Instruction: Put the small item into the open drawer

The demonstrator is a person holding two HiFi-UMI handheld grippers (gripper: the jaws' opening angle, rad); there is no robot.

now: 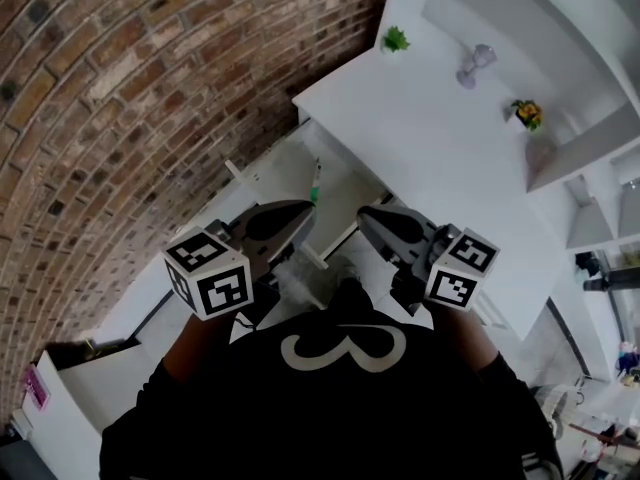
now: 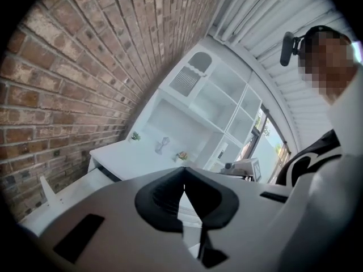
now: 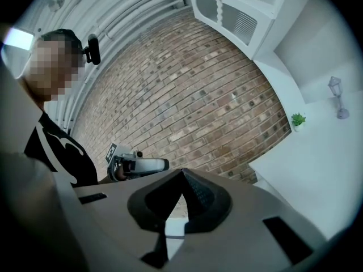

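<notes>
Below the white desk top (image 1: 430,148) a white drawer (image 1: 262,168) stands pulled out. Inside it lies a small item with a green end (image 1: 316,192). My left gripper (image 1: 305,211) hovers just on my side of that item, held close to my chest. Its dark pads (image 2: 164,200) meet at the tip with nothing between them. My right gripper (image 1: 365,215) is level with it, a little to the right, over the drawer's front part. Its jaws are also shut and empty, as the right gripper view (image 3: 182,177) shows. Each gripper appears in the other's view.
A brick wall (image 1: 120,98) runs along the left of the desk. On the desk top stand a small potted plant (image 1: 396,39), a grey lantern figure (image 1: 476,65) and a flower pot (image 1: 526,114). White shelves (image 1: 590,218) rise at the right.
</notes>
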